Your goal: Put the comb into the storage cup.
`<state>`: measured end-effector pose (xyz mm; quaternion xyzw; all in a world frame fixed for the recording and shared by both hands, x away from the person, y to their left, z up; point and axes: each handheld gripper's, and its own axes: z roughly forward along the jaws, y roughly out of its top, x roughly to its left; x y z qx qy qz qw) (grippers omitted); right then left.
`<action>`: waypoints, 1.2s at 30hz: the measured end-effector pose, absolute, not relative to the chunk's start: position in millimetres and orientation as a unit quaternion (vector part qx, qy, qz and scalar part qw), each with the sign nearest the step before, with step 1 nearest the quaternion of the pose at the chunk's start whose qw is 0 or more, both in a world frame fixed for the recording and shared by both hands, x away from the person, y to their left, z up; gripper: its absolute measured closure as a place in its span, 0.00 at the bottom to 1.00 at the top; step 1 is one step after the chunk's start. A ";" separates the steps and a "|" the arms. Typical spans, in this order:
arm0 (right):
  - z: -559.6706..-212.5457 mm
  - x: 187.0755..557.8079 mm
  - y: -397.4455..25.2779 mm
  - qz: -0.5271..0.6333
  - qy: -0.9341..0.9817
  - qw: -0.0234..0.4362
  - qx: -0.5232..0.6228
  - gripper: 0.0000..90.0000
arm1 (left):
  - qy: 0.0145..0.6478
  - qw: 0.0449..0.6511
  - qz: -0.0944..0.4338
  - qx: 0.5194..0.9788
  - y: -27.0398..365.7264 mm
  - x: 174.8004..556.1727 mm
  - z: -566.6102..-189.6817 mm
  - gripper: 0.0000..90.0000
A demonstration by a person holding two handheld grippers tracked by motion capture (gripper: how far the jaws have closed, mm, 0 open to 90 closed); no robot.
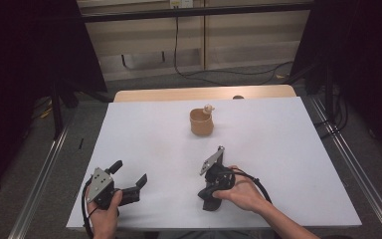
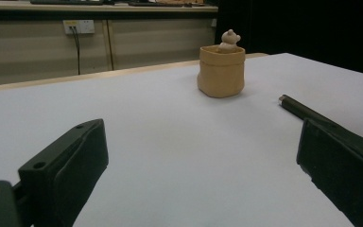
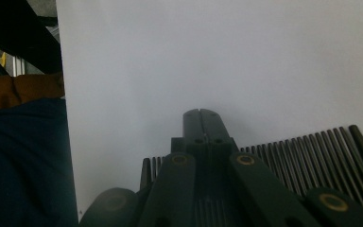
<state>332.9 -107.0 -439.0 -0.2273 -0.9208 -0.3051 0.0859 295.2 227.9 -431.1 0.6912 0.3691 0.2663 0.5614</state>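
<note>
Left gripper resting low on the white table, jaws spread wide, nothing between them. Right gripper pinched fully closed, empty, tipped at bare tabletop. Tan pot with little bear well ahead of the left jaws, slightly right. Probably best to slide straight in, level, and straddle the pot before squeezing.

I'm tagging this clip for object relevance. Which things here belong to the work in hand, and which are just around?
In the work:
tan pot with a small bear figure at its rim
left gripper, jaws apart
right gripper, jaws together
white table top

Just around:
cables on the floor
wall socket
</note>
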 end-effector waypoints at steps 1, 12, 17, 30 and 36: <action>-439.2 332.4 -108.1 -0.306 -0.919 0.088 -0.231 1.00 | 0.368 0.561 0.267 0.692 227.7 295.1 -431.0 0.03; -439.1 327.9 -116.8 -0.305 -0.919 0.086 -0.236 1.00 | 0.367 0.560 0.268 0.693 226.3 295.3 -431.2 0.03; -438.2 325.1 -119.6 -0.301 -0.920 0.084 -0.236 1.00 | 0.368 0.559 0.268 0.693 227.7 295.2 -431.1 0.03; -438.4 319.7 -133.3 -0.300 -0.919 0.086 -0.242 1.00 | 0.369 0.559 0.269 0.692 227.6 295.1 -431.2 0.03; -439.2 317.2 -140.1 -0.305 -0.916 0.085 -0.246 1.00 | 0.369 0.558 0.269 0.693 228.1 295.1 -431.1 0.03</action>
